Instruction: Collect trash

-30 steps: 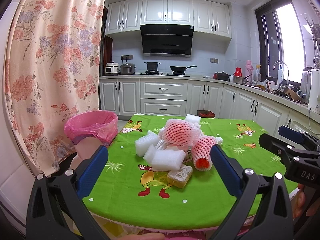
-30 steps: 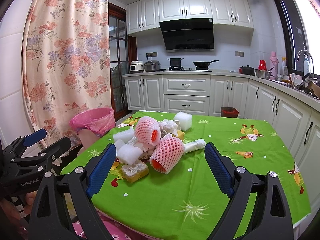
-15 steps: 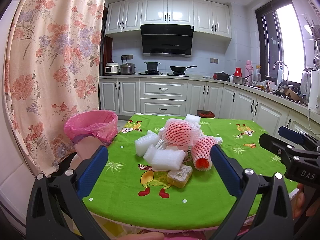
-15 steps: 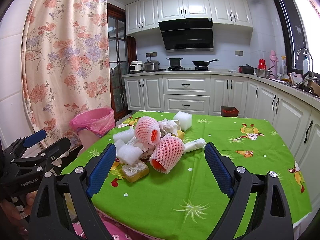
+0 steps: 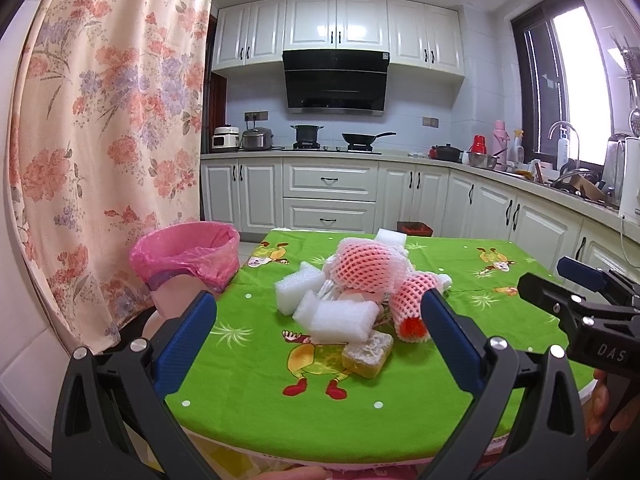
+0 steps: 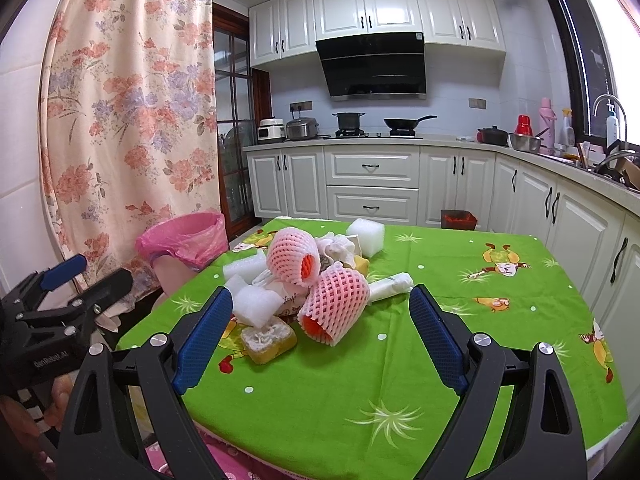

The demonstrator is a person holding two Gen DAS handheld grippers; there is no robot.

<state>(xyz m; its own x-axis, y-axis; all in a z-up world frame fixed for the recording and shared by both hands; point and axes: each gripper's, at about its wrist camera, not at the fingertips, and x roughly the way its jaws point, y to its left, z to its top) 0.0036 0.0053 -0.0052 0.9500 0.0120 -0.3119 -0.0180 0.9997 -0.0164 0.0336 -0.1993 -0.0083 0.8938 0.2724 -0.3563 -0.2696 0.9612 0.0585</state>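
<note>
I see the tabletop (image 5: 248, 364) under its green cartoon-print cloth, filling the near half of both views. Off its far left corner stands the bin (image 5: 188, 256), lined with a pink bag; I cannot see down into it from here, so its contents are unknown to me. The trash pile (image 6: 304, 280) sits left of the tabletop's middle, well apart from the bin. In it I make out two pink foam fruit nets (image 6: 334, 304), one leaning over the other, then white foam blocks (image 5: 344, 320) on the left side, and a yellowish sponge (image 6: 269, 338) at the near edge, touching the blocks. My left gripper (image 5: 318, 336) hangs short of the pile, jaws wide apart and holding nothing. My right gripper (image 6: 320, 334) does the same, jaws wide apart, empty, framing the sponge and the nearer net.
</note>
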